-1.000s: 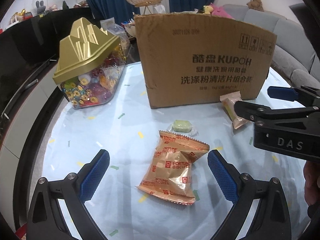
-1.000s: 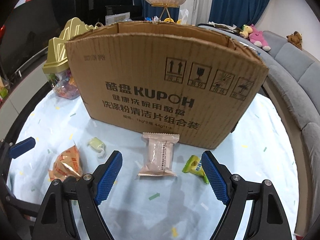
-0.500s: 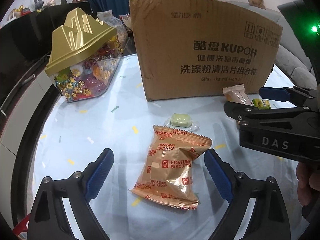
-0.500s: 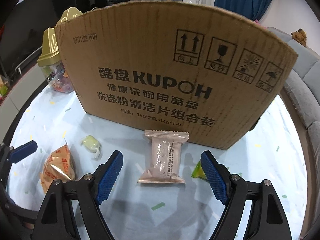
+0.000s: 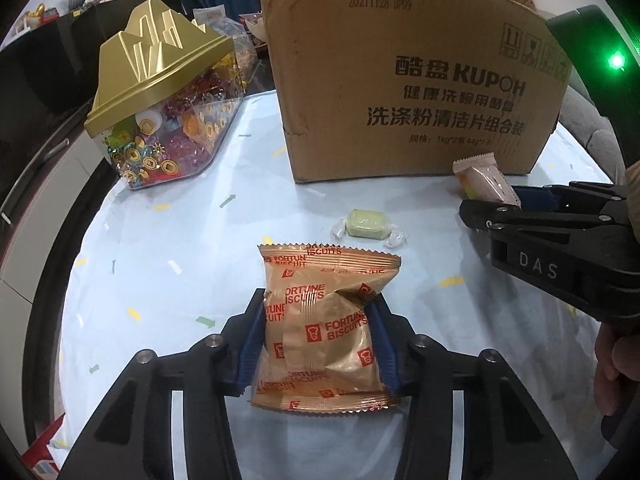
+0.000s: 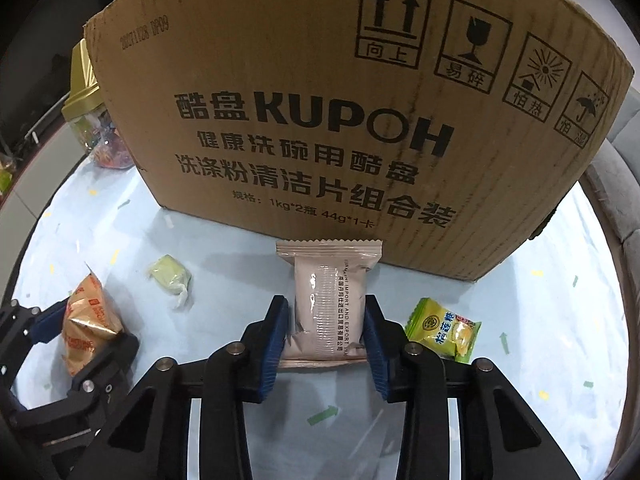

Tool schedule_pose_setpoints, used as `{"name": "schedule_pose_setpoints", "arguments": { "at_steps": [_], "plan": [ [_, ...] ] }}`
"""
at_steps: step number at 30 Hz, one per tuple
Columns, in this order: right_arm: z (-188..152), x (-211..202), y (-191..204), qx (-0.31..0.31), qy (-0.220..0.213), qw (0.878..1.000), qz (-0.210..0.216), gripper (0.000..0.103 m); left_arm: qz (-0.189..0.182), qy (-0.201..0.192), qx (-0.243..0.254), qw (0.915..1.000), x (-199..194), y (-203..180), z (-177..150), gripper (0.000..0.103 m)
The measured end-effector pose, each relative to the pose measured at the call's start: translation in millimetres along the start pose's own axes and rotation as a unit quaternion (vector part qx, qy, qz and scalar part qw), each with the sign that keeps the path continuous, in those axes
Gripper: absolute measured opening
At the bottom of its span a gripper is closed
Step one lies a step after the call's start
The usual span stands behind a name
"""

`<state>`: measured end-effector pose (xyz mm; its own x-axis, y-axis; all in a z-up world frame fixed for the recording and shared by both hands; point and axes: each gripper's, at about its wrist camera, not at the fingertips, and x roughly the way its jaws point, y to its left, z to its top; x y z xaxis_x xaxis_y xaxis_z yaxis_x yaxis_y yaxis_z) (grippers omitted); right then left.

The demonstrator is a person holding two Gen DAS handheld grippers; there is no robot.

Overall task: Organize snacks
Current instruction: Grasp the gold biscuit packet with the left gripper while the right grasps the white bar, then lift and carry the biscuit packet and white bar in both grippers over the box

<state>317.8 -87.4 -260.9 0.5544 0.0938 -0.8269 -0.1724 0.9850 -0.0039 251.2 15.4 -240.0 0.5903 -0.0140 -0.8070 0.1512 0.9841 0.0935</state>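
My left gripper [image 5: 318, 344] is shut on an orange Fortune Biscuits packet [image 5: 324, 328] that lies on the light blue tablecloth [image 5: 160, 280]. My right gripper [image 6: 326, 334] is shut on a beige wrapped snack bar [image 6: 329, 300] just in front of the big cardboard box [image 6: 340, 112]. The right gripper also shows in the left wrist view [image 5: 516, 204], holding the bar [image 5: 482, 178]. A pale green wrapped candy [image 5: 366, 224] lies between the two packets. A yellow-green snack packet [image 6: 446, 330] lies right of the right gripper.
A clear candy container with a gold lid [image 5: 160, 100] stands at the back left. The cardboard box [image 5: 412, 80] fills the back of the table. A grey sofa [image 6: 616, 184] is to the right, dark cabinets to the left.
Both grippers moved forward and down and closed: the left on the Fortune Biscuits packet, the right on the beige snack bar. Both were open before.
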Motion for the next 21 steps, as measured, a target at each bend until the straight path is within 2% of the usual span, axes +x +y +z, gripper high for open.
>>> {"name": "schedule_pose_setpoints", "arguments": {
  "at_steps": [4, 21],
  "plan": [
    [-6.4, -11.2, -11.3, 0.003, -0.005, 1.0, 0.001, 0.036, 0.005, -0.005, -0.002, 1.0, -2.8, 2.0, 1.5, 0.043],
    [-5.3, -58.8, -21.6, 0.006, -0.029, 1.0, 0.003, 0.035, 0.023, -0.033, -0.012, 0.9991, -33.3, 4.3, 3.1, 0.041]
  ]
}}
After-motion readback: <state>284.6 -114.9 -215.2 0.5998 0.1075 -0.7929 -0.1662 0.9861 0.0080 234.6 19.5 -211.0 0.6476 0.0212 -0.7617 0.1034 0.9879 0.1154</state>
